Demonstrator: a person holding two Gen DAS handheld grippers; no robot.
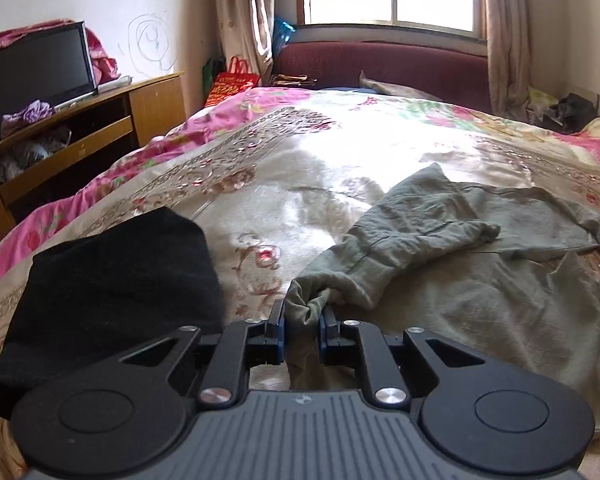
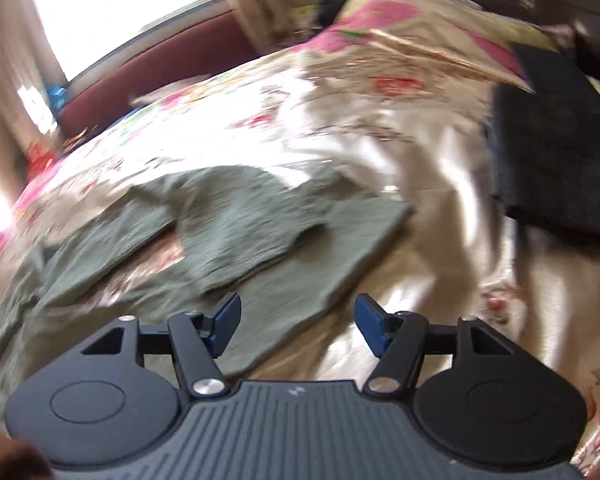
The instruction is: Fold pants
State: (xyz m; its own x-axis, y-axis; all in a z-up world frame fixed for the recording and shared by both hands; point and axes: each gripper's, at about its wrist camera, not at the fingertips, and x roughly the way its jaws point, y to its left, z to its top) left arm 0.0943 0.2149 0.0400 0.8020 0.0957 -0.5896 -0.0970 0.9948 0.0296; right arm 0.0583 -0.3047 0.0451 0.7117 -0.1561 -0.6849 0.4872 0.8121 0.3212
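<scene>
pants [image 1: 440,240]: grey-green, rumpled; left gripper [image 1: 302,320] jaws pinching hem; right gripper [image 2: 298,322] jaws spread

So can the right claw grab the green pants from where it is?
Probably yes. The right claw is open and empty, and an edge of the green pants lies flat on the bed just ahead with nothing between. The left claw already pinches another bunched part.

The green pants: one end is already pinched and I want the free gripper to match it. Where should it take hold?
Probably the flat, straight hem edge of the green pants just ahead of the open right gripper, slid in low from the near side. The left gripper pinches a bunched end.
</scene>
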